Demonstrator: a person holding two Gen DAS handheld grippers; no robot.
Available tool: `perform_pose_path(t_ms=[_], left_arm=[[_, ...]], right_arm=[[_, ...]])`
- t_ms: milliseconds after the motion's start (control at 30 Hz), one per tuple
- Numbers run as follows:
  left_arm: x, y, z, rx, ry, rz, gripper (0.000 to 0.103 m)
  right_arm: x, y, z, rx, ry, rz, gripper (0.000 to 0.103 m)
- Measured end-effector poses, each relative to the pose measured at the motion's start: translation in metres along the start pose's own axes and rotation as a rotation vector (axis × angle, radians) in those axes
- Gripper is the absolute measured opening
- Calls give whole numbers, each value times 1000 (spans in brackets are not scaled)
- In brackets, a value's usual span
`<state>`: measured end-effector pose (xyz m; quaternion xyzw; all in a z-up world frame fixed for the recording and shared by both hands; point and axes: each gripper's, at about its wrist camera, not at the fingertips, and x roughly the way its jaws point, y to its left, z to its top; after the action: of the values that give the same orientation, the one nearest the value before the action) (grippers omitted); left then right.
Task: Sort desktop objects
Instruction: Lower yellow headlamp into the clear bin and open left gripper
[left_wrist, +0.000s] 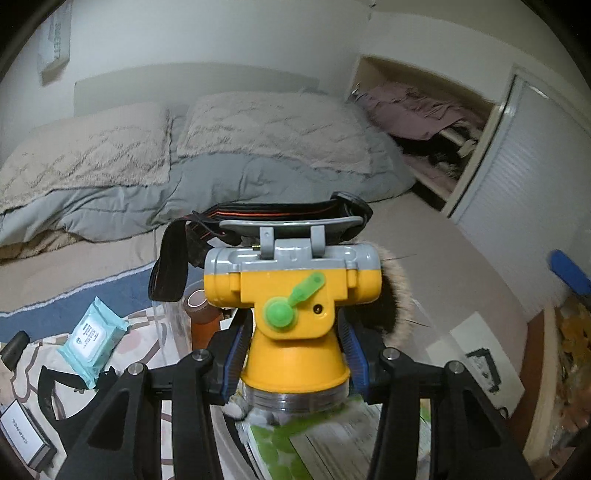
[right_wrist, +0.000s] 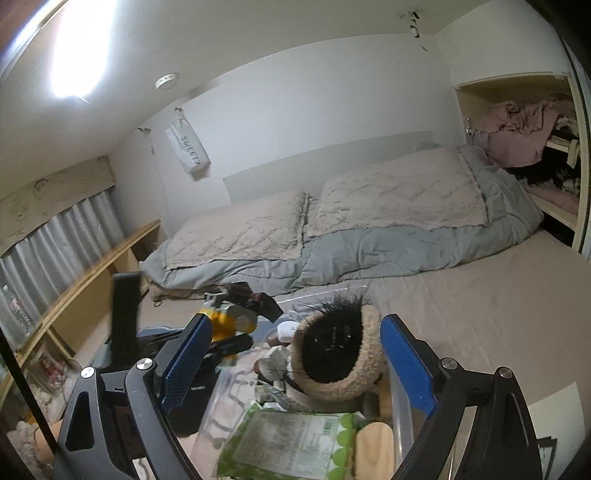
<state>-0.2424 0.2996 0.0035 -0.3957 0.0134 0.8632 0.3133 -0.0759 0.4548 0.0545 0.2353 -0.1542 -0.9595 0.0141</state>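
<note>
Left tool (left_wrist: 293, 354) clamped on a yellow headlamp (left_wrist: 293, 306), blue pads pressed against both sides of its cone-shaped neck, lens end pointing back toward the camera. Grey hinged bracket on top, green rubber plug on the yellow face, black strap with orange stripe (left_wrist: 258, 214) looping away behind and hanging down on the left. Lifted clear above a clear plastic bin (left_wrist: 436, 343), over a green-and-white packet (left_wrist: 332, 439) lying inside it. Fur-trimmed dark item (left_wrist: 391, 295) just behind the headlamp on the right. Off to the left, on a patterned cloth, a pale blue pack of wipes (left_wrist: 94, 341), and nearer the corner a black-and-white box (left_wrist: 24, 437). Brown cylindrical container (left_wrist: 201, 310) partly hidden behind the headlamp's left side. Right tool (right_wrist: 295, 365) spread wide, nothing between its blue pads, hovering above the same bin with the furry beige-and-black item (right_wrist: 336, 354) framed between the fingers and the green packet (right_wrist: 291, 443) below. Same headlamp (right_wrist: 231, 323) visible from this side at left, gripped by the other tool. Bed with grey duvet (right_wrist: 369, 254) and two pale pillows beyond.
</note>
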Motion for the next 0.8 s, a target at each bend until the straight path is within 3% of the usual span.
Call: perform_pose_path(t_ms=[267,367,400,433,467,533,800], left_arm=[[40,14,9,-21,31,40,48],[61,19,11,-27,104,42,48],[67,20,10,-25,123,77,57],[68,21,10,-25,124,106,75],[66,21,10,-11,113,109,80],[55,23,9,20,64,109,82],[30,43,2,57,38,116,82]], right_arm=[[8,-9,-1,23,13,18,92],[10,-7,-1,15,15,19,92],[11,-6,0,14,16,23,92],[12,-5,0,13,17,25,92],[13,-4,0,10,19,25,92],[15,-1,0,5,22,28,92],[25,9,-1,-1,39,40,92]])
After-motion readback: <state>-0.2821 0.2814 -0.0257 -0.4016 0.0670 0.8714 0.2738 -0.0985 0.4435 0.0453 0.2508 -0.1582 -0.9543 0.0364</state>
